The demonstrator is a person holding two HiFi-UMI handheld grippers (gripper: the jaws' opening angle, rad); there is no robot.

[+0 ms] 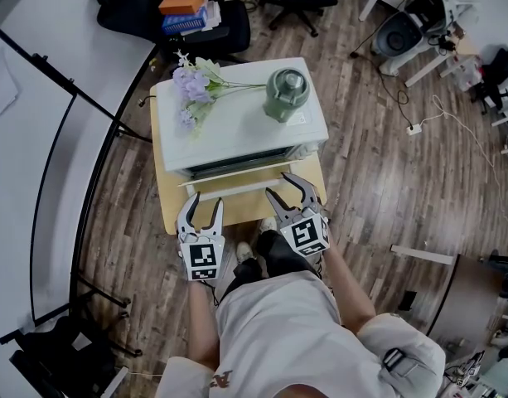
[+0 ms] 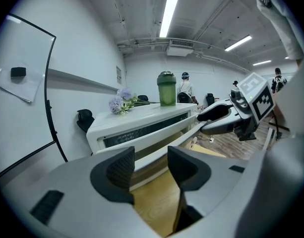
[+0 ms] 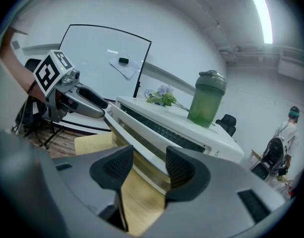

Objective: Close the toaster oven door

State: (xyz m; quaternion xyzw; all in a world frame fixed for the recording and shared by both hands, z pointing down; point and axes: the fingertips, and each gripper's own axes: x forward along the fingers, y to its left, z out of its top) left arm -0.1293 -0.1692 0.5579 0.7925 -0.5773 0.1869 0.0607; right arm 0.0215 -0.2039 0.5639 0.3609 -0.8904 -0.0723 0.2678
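Oven: white, at centre frame in the head view, standing on a wooden table. Its door hangs part open along the lower edge of the oven, tilted out toward the person. It is not yet closed.

Left gripper: low and left of centre, over the table just short of the door's left end. Its pads stand a little apart with nothing between them.

Right gripper: at the door's right end, tips over or against the edge; contact cannot be confirmed. Its pads likewise stand apart, clamped on nothing.

Recommended practice: no grip looks necessary. In my judgement, set both grippers under the door's free edge, one toward each end, and lift evenly so the panel swings up square on its hinge. Push until it seats. Keep the force gentle, since a bottle and flowers rest on the oven top and a jolt could topple them.

Count: one table, one oven, one door, two grippers, one bottle, one bunch of flowers.
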